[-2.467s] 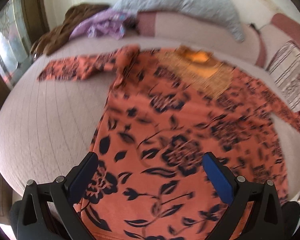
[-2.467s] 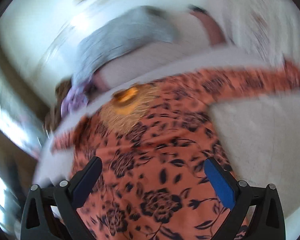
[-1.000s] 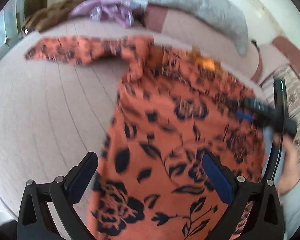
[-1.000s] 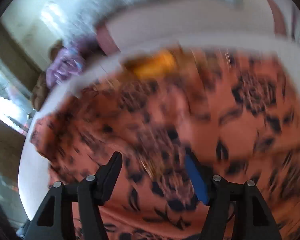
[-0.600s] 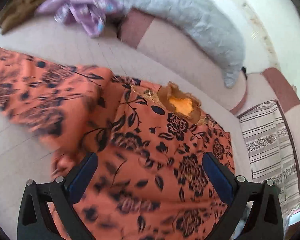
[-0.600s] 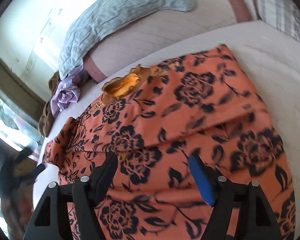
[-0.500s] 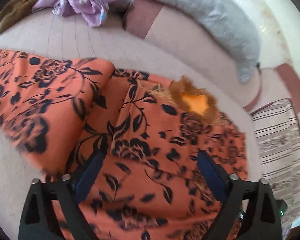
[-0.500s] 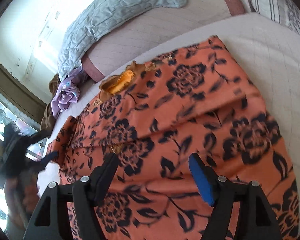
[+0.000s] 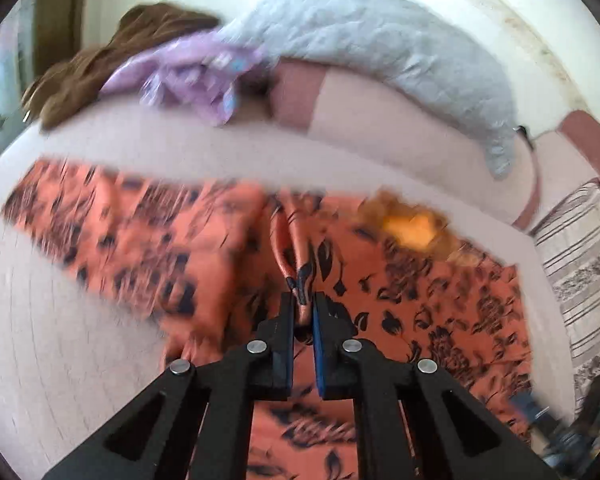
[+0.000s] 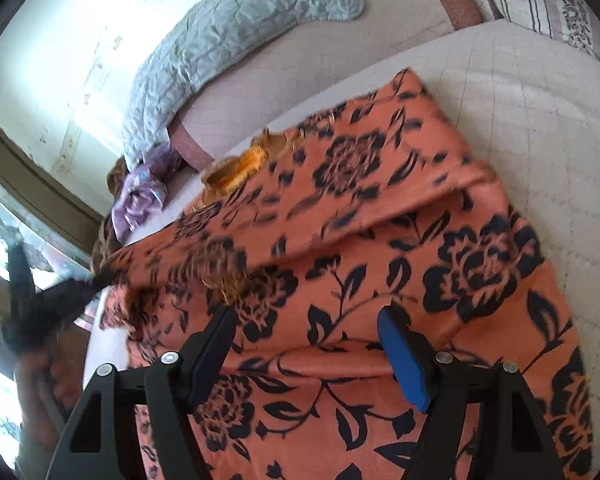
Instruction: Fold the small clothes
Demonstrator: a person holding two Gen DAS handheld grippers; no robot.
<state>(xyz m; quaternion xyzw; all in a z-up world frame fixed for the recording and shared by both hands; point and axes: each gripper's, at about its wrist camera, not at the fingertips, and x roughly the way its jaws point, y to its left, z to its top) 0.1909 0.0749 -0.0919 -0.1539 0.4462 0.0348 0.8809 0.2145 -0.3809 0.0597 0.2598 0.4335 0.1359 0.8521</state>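
One orange flowered dress [image 10: 380,280] lies spread across the sofa seat [image 10: 540,128], its neck toward the back edge; to fold it well, I judge the pinched ridge near the left sleeve should travel flat across the body; the left gripper [image 9: 301,308] angles steeply down, clamped on that cloth; the right gripper [image 10: 306,328] hovers spread, empty.

Your left gripper [image 9: 301,312] has its blue-padded jaws pinched on a raised fold of the orange floral-print garment [image 9: 420,296], which lies spread over the pale pink quilted sofa seat [image 9: 60,340]. Behind it sit a crumpled lilac cloth [image 9: 192,76], a brown fabric heap [image 9: 112,56] and a grey quilted cushion [image 9: 380,48].
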